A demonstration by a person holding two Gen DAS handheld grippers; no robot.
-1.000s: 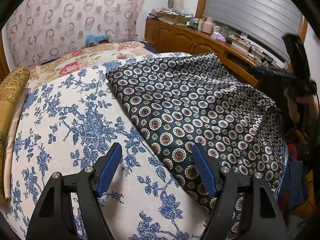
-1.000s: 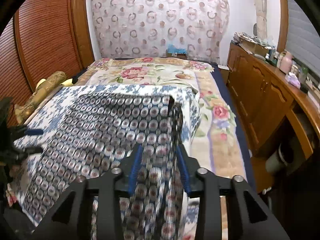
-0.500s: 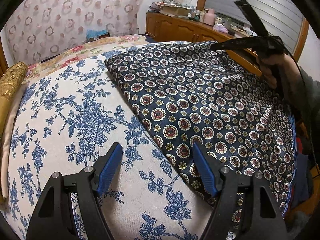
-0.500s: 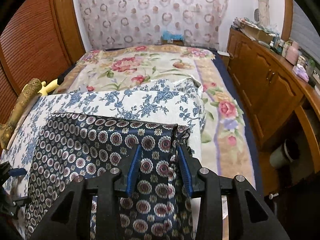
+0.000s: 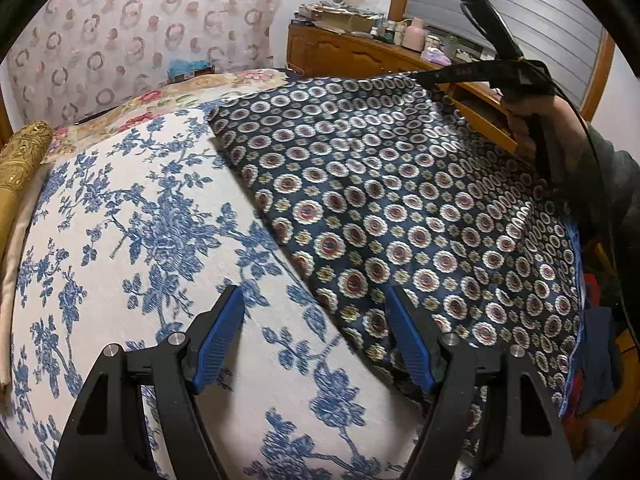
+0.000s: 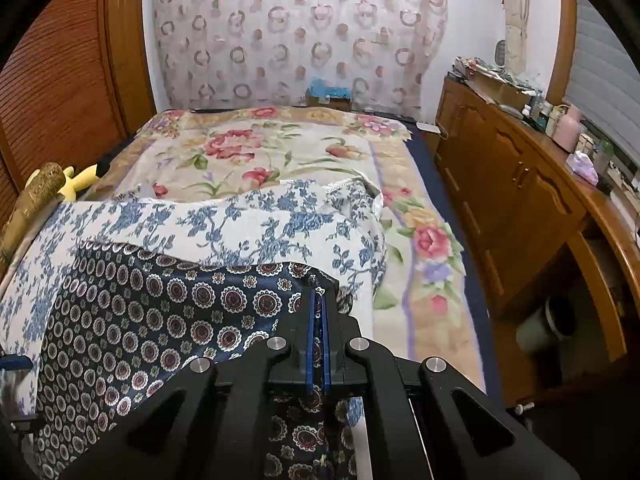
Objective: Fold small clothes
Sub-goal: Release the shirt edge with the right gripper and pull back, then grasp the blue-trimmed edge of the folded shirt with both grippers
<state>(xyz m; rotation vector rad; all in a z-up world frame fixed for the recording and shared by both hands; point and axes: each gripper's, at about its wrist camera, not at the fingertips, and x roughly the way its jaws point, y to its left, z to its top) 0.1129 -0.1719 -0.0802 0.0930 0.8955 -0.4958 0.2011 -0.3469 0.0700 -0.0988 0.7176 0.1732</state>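
Navy patterned garment [image 6: 168, 320], far corner just clamped by right claw [image 6: 317, 300]; left claw [image 5: 316, 320] apart beside its near edge.

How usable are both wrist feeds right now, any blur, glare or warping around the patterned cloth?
Left wrist view: strong fisheye bulge, the navy patterned cloth slightly soft toward the right gripper. Right wrist view: cloth sharp at the pinch, edges bent, black corners. No glare; even indoor light.
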